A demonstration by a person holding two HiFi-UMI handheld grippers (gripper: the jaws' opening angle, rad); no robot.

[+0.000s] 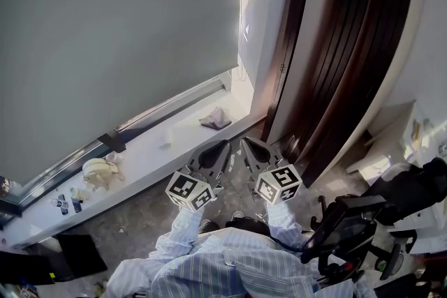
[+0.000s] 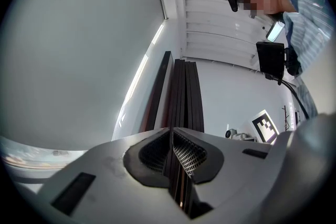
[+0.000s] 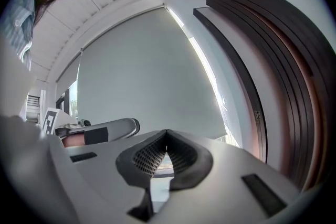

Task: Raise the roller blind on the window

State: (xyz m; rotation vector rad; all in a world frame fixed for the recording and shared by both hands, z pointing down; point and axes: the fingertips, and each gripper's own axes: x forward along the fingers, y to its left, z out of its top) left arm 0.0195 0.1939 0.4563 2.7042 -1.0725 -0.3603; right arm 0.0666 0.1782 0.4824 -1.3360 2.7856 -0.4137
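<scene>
Roller blind (image 1: 119, 31) down | left gripper (image 1: 222, 147) closed, empty | right gripper (image 1: 247, 144) closed, empty

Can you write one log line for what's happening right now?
blind: down | left hand-held gripper: shut, empty | right hand-held gripper: shut, empty | step: blind not yet touched

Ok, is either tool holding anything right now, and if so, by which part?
Nothing is held. The left tool and the right tool both have their jaws closed together on nothing, clear of the roller blind.
</scene>
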